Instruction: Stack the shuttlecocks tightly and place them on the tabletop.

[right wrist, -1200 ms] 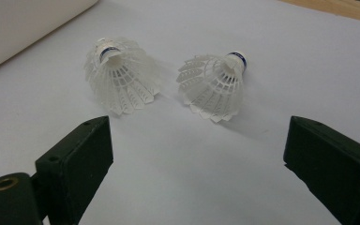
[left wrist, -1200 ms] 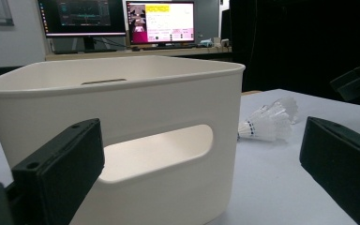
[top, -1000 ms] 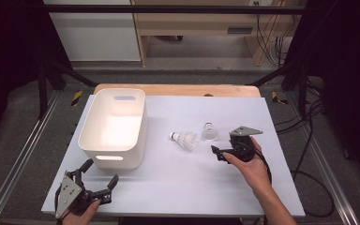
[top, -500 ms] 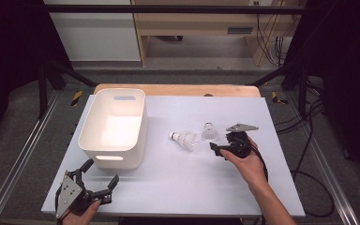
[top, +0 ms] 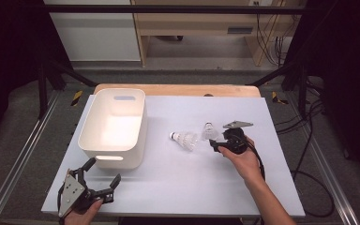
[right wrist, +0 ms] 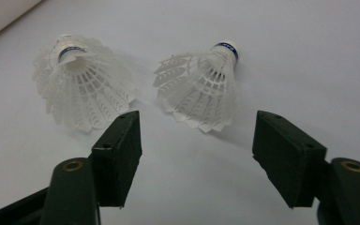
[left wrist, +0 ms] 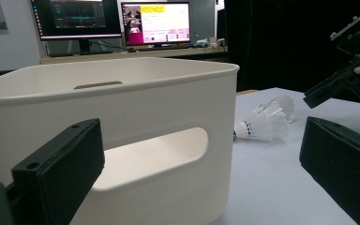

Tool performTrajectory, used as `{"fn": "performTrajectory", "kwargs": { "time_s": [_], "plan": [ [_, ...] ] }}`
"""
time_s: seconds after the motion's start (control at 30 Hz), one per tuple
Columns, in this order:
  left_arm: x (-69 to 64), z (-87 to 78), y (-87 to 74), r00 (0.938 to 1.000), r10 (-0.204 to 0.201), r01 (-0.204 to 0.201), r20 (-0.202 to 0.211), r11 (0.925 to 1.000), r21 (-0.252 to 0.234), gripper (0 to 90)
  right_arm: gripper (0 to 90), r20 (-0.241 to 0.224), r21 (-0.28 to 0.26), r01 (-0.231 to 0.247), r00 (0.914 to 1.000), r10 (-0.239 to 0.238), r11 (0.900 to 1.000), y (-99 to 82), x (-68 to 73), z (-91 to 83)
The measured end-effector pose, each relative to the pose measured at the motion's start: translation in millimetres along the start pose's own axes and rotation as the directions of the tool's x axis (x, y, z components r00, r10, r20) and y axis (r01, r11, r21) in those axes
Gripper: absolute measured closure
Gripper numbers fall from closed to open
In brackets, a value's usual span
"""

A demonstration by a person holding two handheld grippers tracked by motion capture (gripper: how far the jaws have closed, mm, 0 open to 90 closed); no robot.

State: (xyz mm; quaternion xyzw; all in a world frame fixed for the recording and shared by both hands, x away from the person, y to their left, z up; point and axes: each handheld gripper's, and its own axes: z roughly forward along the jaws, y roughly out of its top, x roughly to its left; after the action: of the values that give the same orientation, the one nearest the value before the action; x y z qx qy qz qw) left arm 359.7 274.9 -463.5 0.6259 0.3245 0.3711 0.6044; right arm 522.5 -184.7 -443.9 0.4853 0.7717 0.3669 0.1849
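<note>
Two white shuttlecocks rest on the white table (top: 183,187). One lies on its side (top: 185,139), cork to the left; the other stands upright (top: 209,131) just right of it. My right gripper (top: 215,144) is open, its jaws right at the upright one. In the right gripper view the lying shuttlecock (right wrist: 201,91) sits just ahead of the gap between the open jaws (right wrist: 197,140), and the upright one (right wrist: 82,89) is off to the left. My left gripper (top: 104,171) is open and empty near the front left edge.
A white handled bin (top: 113,125) stands at the left of the table and looms close in the left gripper view (left wrist: 122,117), which also has a shuttlecock (left wrist: 262,124) and the other gripper (left wrist: 342,79). A wooden board (top: 178,90) edges the far side.
My right gripper has moved a little forward and left, up to the shuttlecocks. The left gripper has stayed in place.
</note>
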Motion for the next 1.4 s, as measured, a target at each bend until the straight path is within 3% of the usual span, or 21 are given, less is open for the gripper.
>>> {"fn": "performTrajectory", "kwargs": {
  "time_s": [0.13,0.5,1.03,1.17,1.4],
  "plan": [
    [1.1,-2.7,-0.1,1.0,0.0,0.0,-0.005,1.0,0.0,0.3,40.8,0.033,-0.004,-0.007,0.9994,0.007,1.0,0.8,-2.3,2.2],
    [1.5,-3.2,-0.4,1.0,0.0,0.0,-0.005,1.0,0.002,0.3,53.8,0.065,-0.017,-0.01,0.9978,0.011,0.9998,0.2,-9.0,6.1],
    [1.6,-3.0,-0.7,1.0,0.0,0.0,-0.004,1.0,0.004,0.4,65.5,0.06,-0.024,-0.045,0.9971,0.047,0.9987,0.7,-17.2,30.4],
    [1.8,-3.2,-0.7,1.0,0.0,0.0,-0.004,1.0,0.004,0.4,67.7,0.052,-0.033,-0.086,0.9948,0.088,0.9957,2.4,-19.9,34.8],
    [1.8,-3.0,-0.7,1.0,0.0,0.0,-0.005,1.0,0.004,0.4,71.9,0.062,-0.027,-0.085,0.9943,0.086,0.996,3.3,-21.7,43.2]
  ]
}}
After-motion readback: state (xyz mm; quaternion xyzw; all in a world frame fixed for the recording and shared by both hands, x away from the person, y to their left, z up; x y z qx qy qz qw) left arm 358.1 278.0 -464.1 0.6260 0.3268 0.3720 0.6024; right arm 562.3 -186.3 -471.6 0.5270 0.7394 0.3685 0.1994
